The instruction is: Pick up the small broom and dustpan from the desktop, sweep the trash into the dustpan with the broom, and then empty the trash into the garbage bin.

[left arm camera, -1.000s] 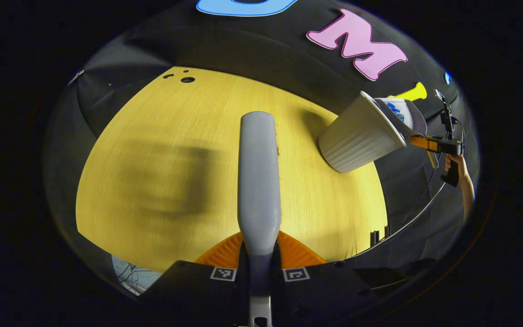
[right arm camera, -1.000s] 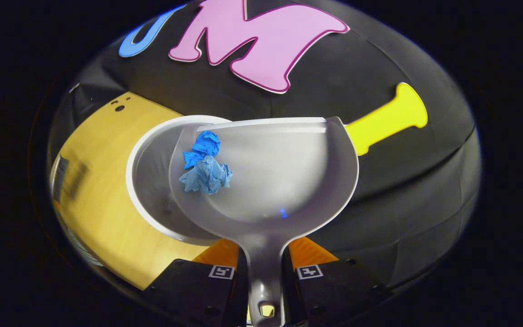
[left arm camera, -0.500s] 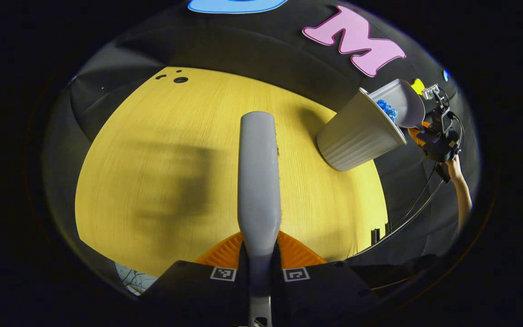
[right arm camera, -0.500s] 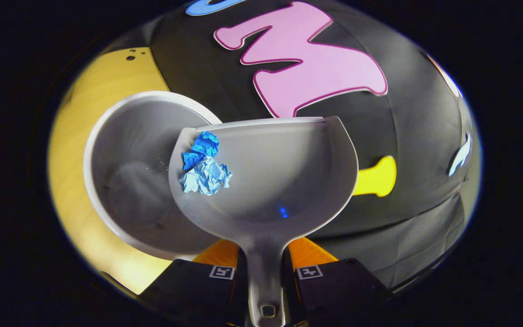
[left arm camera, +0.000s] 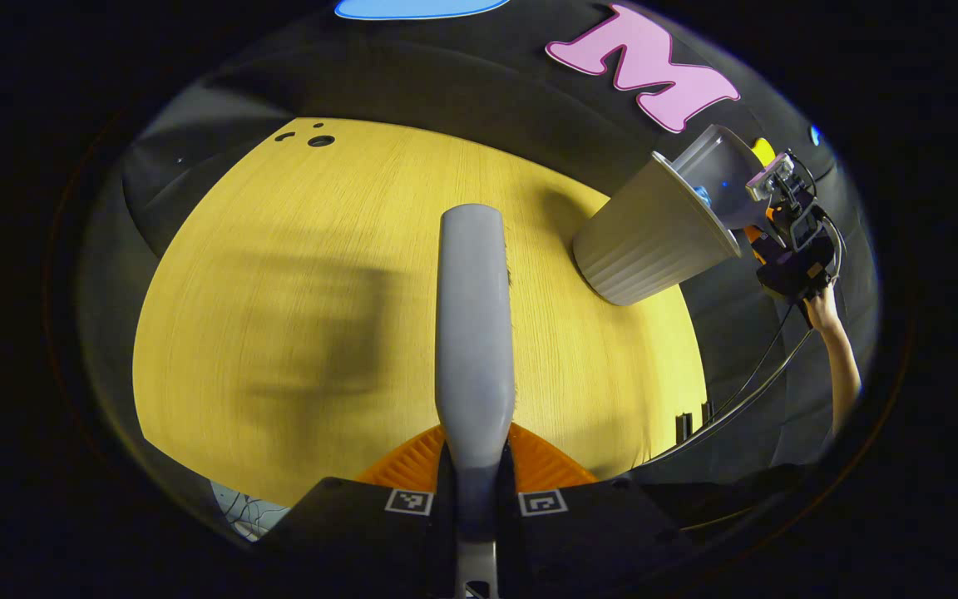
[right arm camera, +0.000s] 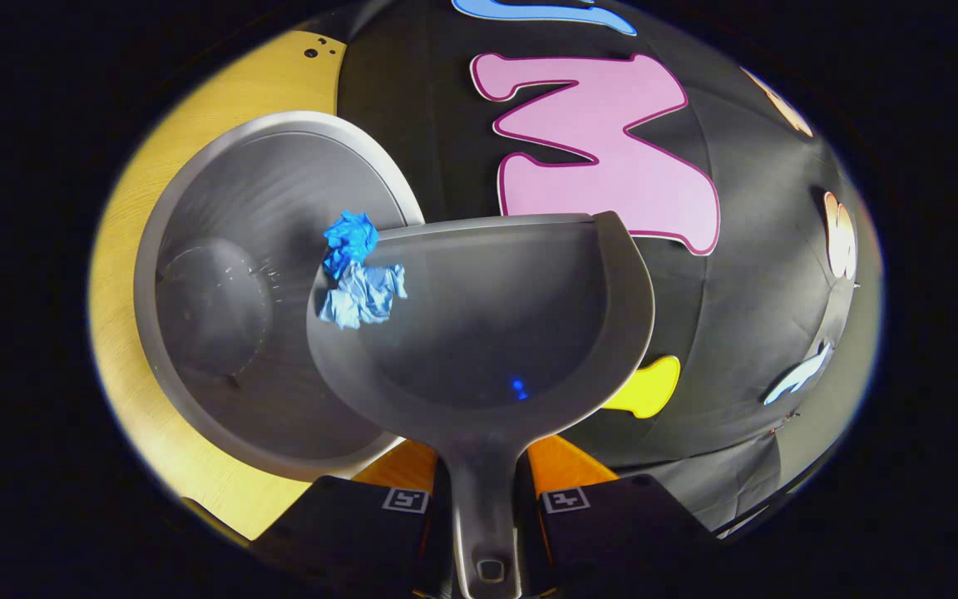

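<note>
A: Start at the left. What's the left gripper (left arm camera: 476, 491) doing?

B: In the left gripper view its jaws are clenched on the broom (left arm camera: 474, 324). The fingers (left arm camera: 412, 466) press the handle from both sides, with no gap showing. The broom sticks straight ahead over the desk (left arm camera: 296, 274), above a blurred shadow. A few bristles peek out along its right edge.

A: And further right in that view?

B: The bin (left arm camera: 649, 241) stands near the desk's right edge. Above its rim is the tilted dustpan (left arm camera: 716, 170), with a speck of blue at the lip. Just right of that is the other gripper, held by a hand (left arm camera: 820, 308) with cables hanging below.

A: Now the right gripper view, left to right.

B: The bin's (right arm camera: 221, 274) open mouth sits at the left, grey inside; I can't make out anything in it. The trash (right arm camera: 354, 274), two crumpled blue wads, sits at the dustpan's (right arm camera: 487, 333) front left corner, partly over the lip and above the bin's opening. I can't tell if it still touches the pan.

A: And the right gripper (right arm camera: 486, 499)?

B: Jaws closed tight on the dustpan's handle, both fingers (right arm camera: 400, 466) against it, the pan reaching forward from them.
</note>
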The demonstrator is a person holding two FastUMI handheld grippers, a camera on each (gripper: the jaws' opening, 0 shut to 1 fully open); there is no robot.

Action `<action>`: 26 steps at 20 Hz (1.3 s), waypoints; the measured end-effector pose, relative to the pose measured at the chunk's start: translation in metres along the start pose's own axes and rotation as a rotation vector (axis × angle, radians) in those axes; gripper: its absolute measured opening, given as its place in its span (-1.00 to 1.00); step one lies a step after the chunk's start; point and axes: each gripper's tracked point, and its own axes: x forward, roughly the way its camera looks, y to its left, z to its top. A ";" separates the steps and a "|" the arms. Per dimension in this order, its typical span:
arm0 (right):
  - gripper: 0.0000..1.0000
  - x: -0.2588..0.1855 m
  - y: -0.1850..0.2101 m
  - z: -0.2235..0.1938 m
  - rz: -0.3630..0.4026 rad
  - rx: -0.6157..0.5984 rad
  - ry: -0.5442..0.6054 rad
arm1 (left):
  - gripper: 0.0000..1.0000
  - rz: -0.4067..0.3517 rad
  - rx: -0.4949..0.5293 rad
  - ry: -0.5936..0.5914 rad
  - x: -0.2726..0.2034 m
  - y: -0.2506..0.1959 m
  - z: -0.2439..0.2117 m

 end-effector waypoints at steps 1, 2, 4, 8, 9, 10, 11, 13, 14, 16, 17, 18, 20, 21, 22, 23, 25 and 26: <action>-0.31 0.000 0.002 0.000 -0.001 -0.011 -0.001 | -0.55 0.001 -0.002 -0.001 0.000 0.000 -0.001; -0.31 0.000 0.002 0.001 -0.002 -0.017 -0.005 | -0.55 0.003 -0.006 -0.003 -0.001 0.001 -0.001; -0.31 0.001 0.003 0.002 -0.003 -0.029 -0.007 | -0.55 0.008 -0.012 -0.005 -0.003 0.002 -0.003; -0.32 0.000 0.002 -0.001 0.012 0.007 0.008 | -0.55 0.022 -0.016 -0.011 -0.006 0.004 -0.005; -0.32 0.000 0.001 -0.003 0.017 0.030 0.013 | -0.55 0.024 -0.018 -0.013 -0.006 0.005 -0.005; -0.31 -0.002 0.000 -0.005 0.025 0.055 0.024 | -0.55 0.025 -0.020 -0.015 -0.007 0.005 -0.005; -0.31 -0.001 -0.001 -0.008 0.036 0.089 0.039 | -0.54 0.026 -0.020 -0.018 -0.007 0.004 -0.006; -0.31 -0.001 -0.002 -0.014 0.069 0.186 0.077 | -0.54 0.029 -0.017 -0.019 -0.008 0.003 -0.007; -0.31 -0.003 -0.001 -0.017 0.084 0.249 0.098 | -0.54 0.030 -0.019 -0.020 -0.008 0.002 -0.008; -0.31 -0.007 -0.004 -0.022 0.113 0.376 0.132 | -0.54 0.025 -0.016 -0.030 -0.010 -0.003 -0.008; -0.31 -0.011 -0.005 -0.024 0.133 0.434 0.152 | -0.54 0.025 -0.014 -0.032 -0.010 -0.004 -0.008; -0.31 -0.016 -0.006 -0.026 0.158 0.485 0.169 | -0.61 0.022 -0.011 -0.035 -0.010 -0.005 -0.009; -0.31 -0.026 -0.004 -0.021 0.197 0.590 0.182 | -0.53 0.015 -0.021 -0.034 -0.012 -0.009 -0.013; -0.31 -0.033 -0.004 -0.016 0.213 0.652 0.182 | -0.54 0.007 -0.023 -0.039 -0.014 -0.012 -0.013; -0.31 -0.041 -0.005 -0.013 0.232 0.716 0.184 | -0.54 0.002 -0.023 -0.040 -0.016 -0.014 -0.014; -0.31 -0.047 -0.007 -0.010 0.253 0.777 0.188 | -0.60 0.001 -0.021 -0.043 -0.018 -0.014 -0.016; -0.31 -0.048 -0.010 -0.002 0.291 0.882 0.194 | -0.54 0.004 -0.014 -0.048 -0.021 -0.014 -0.019; -0.31 -0.049 -0.010 0.002 0.311 0.926 0.195 | -0.54 0.006 -0.016 -0.052 -0.022 -0.014 -0.020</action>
